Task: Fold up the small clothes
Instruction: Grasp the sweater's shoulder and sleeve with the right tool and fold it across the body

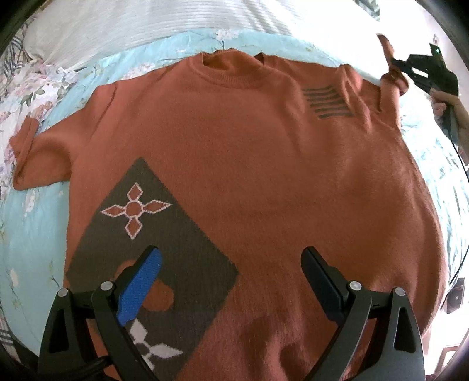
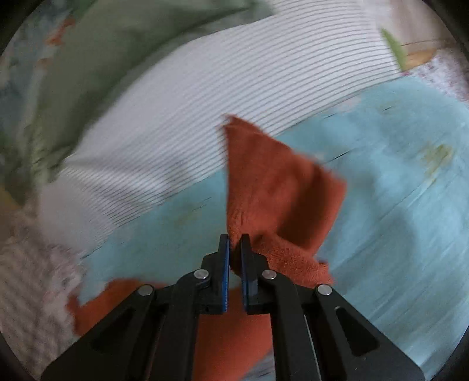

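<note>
A rust-orange knit sweater [image 1: 249, 164] lies flat, front up, on a light blue floral bedspread [image 1: 32, 222]. It has a grey patch with flower motifs [image 1: 152, 240] at lower left and grey stripes [image 1: 326, 101] on the chest. My left gripper [image 1: 231, 263] is open and empty, hovering above the sweater's lower part. My right gripper [image 2: 234, 243] is shut on the sweater's sleeve [image 2: 272, 187] and holds it lifted off the bed; it also shows in the left wrist view [image 1: 394, 69] at the far right, with the sleeve [image 1: 392, 82] raised.
A white striped pillow [image 1: 164, 23] lies beyond the sweater's collar; it also shows in the right wrist view [image 2: 205, 111]. A green patterned cloth [image 2: 102, 49] lies behind it. A pale floral blanket [image 1: 23, 88] is bunched at the left.
</note>
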{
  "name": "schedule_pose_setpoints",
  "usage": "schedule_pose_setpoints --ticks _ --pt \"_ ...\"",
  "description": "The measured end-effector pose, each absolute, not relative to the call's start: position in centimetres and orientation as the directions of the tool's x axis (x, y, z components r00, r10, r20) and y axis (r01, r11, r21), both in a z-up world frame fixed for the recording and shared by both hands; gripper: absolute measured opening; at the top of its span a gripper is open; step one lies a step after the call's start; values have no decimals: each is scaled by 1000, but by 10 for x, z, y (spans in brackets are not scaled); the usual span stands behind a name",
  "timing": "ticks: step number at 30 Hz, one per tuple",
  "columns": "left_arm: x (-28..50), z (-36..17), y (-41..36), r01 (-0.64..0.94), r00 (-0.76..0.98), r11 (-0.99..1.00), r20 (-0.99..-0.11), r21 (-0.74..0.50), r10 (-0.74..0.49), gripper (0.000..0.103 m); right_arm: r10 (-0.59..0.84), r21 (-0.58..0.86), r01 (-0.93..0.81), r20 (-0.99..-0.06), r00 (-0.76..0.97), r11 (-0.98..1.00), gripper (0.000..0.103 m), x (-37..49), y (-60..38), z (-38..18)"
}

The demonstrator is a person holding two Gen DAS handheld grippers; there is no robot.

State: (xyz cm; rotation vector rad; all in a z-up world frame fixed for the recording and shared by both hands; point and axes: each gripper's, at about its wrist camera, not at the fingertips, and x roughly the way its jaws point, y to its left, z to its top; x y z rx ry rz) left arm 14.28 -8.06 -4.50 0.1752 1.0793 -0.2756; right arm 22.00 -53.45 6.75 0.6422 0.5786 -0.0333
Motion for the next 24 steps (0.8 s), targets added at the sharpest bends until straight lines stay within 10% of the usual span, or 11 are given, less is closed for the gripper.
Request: schedule_pose_setpoints --ticks 10,24 --pt "140 -33 -43 234 502 972 -853 -29 -146 97 516 651 -114 -469 717 751 8 249 -331 52" --pt "198 -33 5 140 520 975 -825 -170 -219 97 651 668 -143 -617 442 730 11 268 -195 -18"
